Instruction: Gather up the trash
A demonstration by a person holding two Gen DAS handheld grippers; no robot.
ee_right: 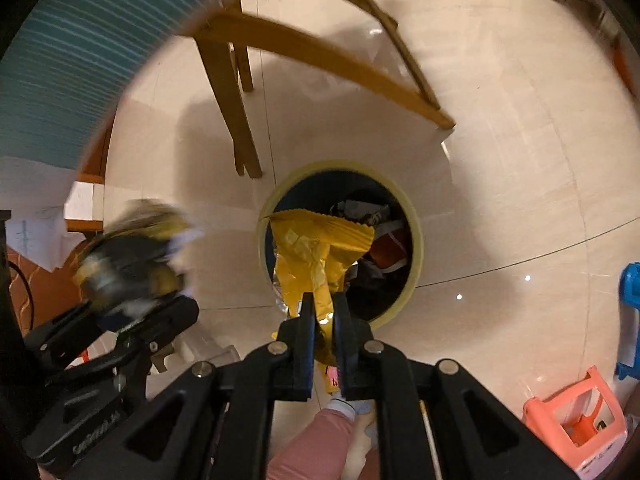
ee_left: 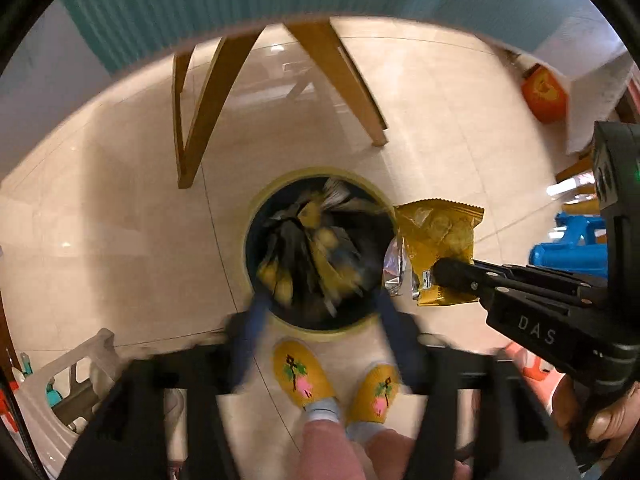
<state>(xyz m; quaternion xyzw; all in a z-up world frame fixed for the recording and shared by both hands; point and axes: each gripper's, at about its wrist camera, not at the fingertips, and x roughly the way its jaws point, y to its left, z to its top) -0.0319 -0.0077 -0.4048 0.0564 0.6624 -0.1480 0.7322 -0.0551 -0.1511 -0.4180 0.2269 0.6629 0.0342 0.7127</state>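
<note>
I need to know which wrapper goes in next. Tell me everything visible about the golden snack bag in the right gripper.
The golden snack bag is a crinkled, glossy foil-like packet with a zigzag-cut top edge and a silvery inner lining showing at one side. It looks empty. The right gripper pinches its lower end, so it hangs over the near rim of the round bin, not yet dropped in.

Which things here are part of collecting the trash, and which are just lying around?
Part of the job:
- trash bin
- yellow snack bag in the right hand-held gripper
- dark wrapper under the left hand-held gripper

Lying about:
- wooden chair
- pink stool
- blue toy
</note>
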